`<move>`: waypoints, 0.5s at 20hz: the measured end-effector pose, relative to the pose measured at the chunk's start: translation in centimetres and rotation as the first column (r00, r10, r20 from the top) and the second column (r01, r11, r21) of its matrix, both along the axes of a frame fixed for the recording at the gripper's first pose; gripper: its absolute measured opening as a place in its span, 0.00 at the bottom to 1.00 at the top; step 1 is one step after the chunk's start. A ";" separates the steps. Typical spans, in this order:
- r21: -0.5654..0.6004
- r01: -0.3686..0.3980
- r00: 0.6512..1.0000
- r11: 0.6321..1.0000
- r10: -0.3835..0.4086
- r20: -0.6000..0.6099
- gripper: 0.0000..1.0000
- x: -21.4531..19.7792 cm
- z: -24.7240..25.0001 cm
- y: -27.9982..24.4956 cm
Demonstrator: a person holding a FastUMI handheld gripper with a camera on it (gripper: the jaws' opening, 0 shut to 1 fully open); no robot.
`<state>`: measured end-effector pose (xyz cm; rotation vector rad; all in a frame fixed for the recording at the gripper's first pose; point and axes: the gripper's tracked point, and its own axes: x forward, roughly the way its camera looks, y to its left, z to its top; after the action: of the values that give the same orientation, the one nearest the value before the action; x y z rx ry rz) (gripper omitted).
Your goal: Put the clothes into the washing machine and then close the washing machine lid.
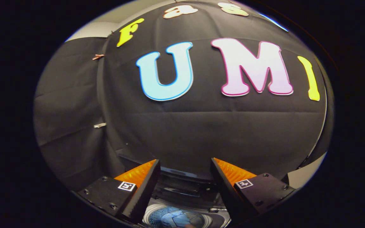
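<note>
Your claw [185, 177] is spread wide and holds nothing, poised above the washing machine [182, 202], whose open drum [176, 218] shows bluish clothes [177, 219] between the fingers.

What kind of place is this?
Likely a recording booth set up for laundry: black cloth wall behind, a top-loading washing machine below with its drum open, seen between the open gripper fingers.

Matt black cloth wall [201, 126]; glossy washing machine [182, 190] with shiny metal drum [176, 218].
</note>
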<state>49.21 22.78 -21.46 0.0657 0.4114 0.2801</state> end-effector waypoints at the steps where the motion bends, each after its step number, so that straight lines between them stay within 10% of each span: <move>1: -0.019 0.025 1.000 1.000 -0.025 -0.005 0.98 0.4 -0.5 -0.7; 10: -0.052 0.069 0.996 0.996 -0.072 -0.056 0.99 1.8 -2.7 -2.3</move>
<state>51.01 20.49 -24.18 0.0396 0.4721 0.1986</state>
